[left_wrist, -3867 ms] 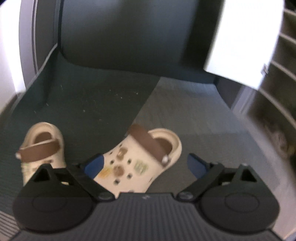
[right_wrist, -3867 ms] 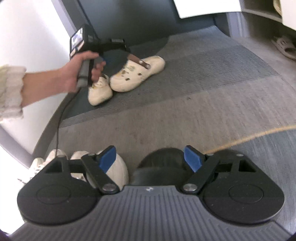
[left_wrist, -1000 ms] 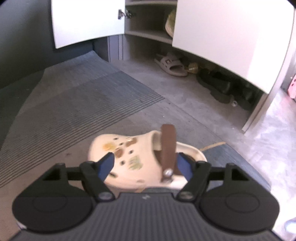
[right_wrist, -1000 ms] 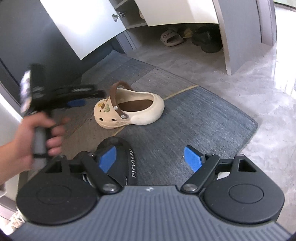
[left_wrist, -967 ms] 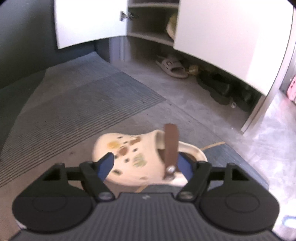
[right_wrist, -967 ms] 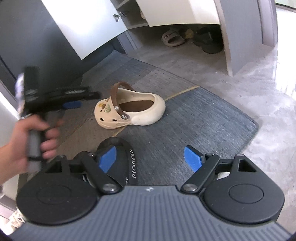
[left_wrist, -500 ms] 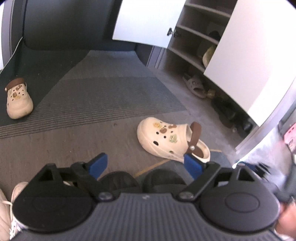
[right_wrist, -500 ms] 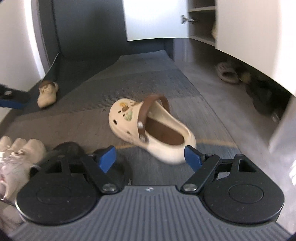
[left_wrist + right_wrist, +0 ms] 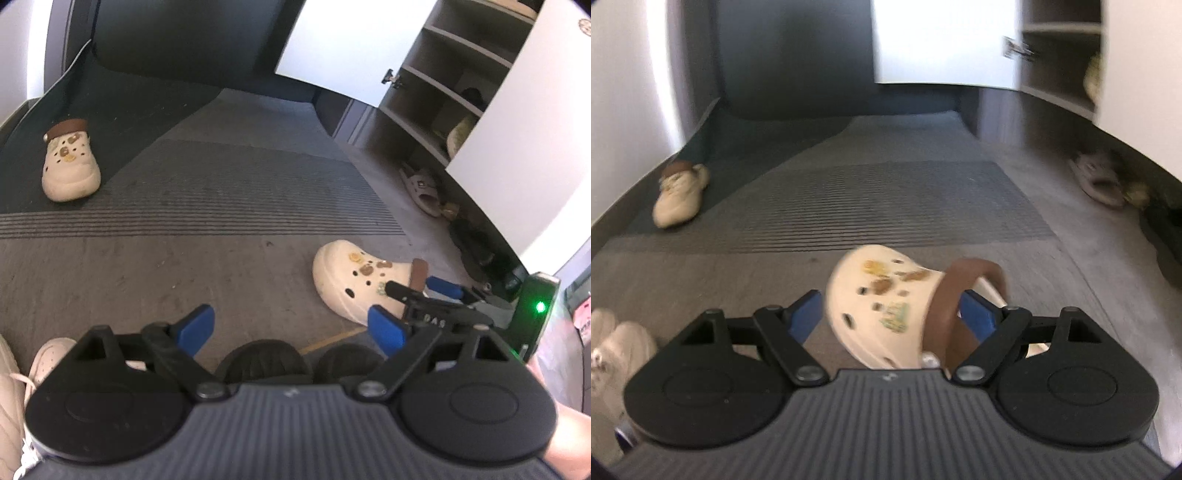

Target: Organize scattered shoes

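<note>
The right gripper (image 9: 890, 314) stood with wide jaws either side of the near clog (image 9: 886, 299) on the mat (image 9: 886, 195), not visibly pinching it; probably light, springy foam, best gripped across its body.

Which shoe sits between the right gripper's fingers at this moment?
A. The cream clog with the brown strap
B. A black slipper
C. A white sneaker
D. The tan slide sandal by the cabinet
A: in the right wrist view the cream clog with its brown strap lies between the blue pads of the right gripper, whose jaws are spread around it.
</note>
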Tool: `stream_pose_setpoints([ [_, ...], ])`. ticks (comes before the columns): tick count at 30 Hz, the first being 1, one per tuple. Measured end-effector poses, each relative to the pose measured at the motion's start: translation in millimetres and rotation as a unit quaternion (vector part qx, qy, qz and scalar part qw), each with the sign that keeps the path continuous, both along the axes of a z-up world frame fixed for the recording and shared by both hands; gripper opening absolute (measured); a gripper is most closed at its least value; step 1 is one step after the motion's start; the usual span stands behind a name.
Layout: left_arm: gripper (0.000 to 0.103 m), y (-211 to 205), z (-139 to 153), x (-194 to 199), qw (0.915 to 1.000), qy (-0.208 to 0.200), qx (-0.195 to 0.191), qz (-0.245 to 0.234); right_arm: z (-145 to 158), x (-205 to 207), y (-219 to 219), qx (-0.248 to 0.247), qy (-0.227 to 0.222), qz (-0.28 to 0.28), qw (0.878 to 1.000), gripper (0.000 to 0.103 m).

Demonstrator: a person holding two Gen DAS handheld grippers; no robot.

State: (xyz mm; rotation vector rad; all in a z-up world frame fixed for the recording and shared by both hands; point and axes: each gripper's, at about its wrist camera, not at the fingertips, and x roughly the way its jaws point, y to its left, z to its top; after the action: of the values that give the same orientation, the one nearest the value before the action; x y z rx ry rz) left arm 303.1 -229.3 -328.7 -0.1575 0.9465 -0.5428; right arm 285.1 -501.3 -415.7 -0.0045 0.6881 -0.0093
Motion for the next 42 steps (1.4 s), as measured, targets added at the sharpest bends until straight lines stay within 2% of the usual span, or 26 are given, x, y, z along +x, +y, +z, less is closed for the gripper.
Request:
stream_pose_setpoints([
  [3, 0.091, 0.3, -5.6, 1.9, 1.0, 0.007, 0.003, 0.001, -10.3, 5.7, 4.9, -0.004, 0.008, 0.035, 0.999, 0.083],
  [6, 0.091, 1.1, -10.0, 2.5, 0.9999, 0.013, 0.005, 0.002, -5.8, 1.3, -3.5, 0.026, -0.007, 0.019, 0.999, 0.082],
  [10, 0.091, 3.0, -14.5, 4.1, 0.9998, 0.014, 0.012, 0.004, 8.8, -22.8, -28.8, 0.063, -0.061, -0.037, 0.995, 0.083],
  [12, 0.091, 3.0, -16.5, 5.5, 0.9997, 0.019, 0.013, 0.008, -1.3, -21.4, -39.5, 0.075, -0.034, -0.041, 0.996, 0.082],
  [15, 0.091, 0.9, -19.5, 6.9, 0.9995, 0.026, 0.014, 0.011, -16.8, -13.5, -51.5, 0.1, -0.006, -0.03, 0.994, 0.073],
  [20, 0.091, -7.0, -24.8, 4.1, 0.9993, 0.03, 0.02, 0.002, -29.6, 3.2, -59.2, 0.139, 0.015, -0.022, 0.99, 0.049],
  [23, 0.091, -10.4, -26.0, 1.8, 0.9994, 0.029, 0.021, -0.002, -41.2, 13.2, -58.0, 0.146, 0.041, -0.014, 0.988, 0.045],
  [26, 0.091, -12.2, -28.3, 0.9, 0.9992, 0.032, 0.022, -0.004, -44.4, 17.5, -60.8, 0.152, 0.043, -0.017, 0.987, 0.035],
  [30, 0.091, -11.6, -30.1, 0.2, 0.9992, 0.036, 0.02, -0.001, -39.0, 12.2, -58.9, 0.152, 0.034, -0.027, 0.987, 0.029],
  [34, 0.091, -16.5, -30.1, -5.5, 0.9991, 0.039, 0.012, -0.009, -21.5, -3.1, -63.2, 0.164, 0.021, -0.057, 0.985, 0.022],
  [38, 0.091, -25.0, -28.5, -16.4, 0.9985, 0.049, 0.005, -0.025, -4.5, -32.8, -66.6, 0.155, 0.023, -0.086, 0.984, 0.021],
  [42, 0.091, -24.7, -13.3, -39.8, 0.998, 0.031, 0.0, -0.055, 8.1, -69.9, -62.1, 0.131, 0.018, -0.114, 0.985, 0.021],
])
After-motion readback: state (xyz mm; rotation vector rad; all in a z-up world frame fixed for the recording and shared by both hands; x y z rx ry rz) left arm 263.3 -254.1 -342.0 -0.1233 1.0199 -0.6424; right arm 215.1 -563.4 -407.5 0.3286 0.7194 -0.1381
